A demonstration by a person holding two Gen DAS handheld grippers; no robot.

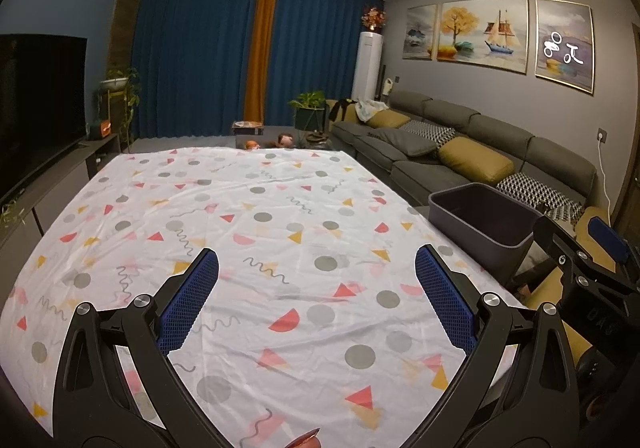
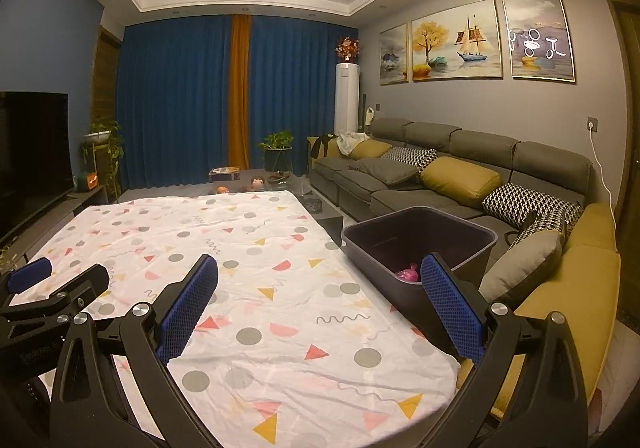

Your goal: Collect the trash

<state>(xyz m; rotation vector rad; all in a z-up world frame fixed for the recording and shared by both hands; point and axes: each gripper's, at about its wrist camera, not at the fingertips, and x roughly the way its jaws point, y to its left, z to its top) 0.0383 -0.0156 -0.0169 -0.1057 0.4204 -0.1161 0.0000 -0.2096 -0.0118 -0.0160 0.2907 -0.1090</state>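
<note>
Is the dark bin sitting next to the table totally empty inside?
No, the right wrist view shows a crumpled pink thing lying at the bottom of the dark bin.

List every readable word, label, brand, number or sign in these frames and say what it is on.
No text reads for certain.
Left gripper body, right wrist view: embossed lettering, too blurred to read.
Right gripper body, left wrist view: faint dark marks, unreadable.
Right-hand painting: white shapes are lamp reflections, not writing.
Box on the floor by the curtains: printed lid, too small to read.
Bin and tablecloth: no lettering, only shapes.
</note>
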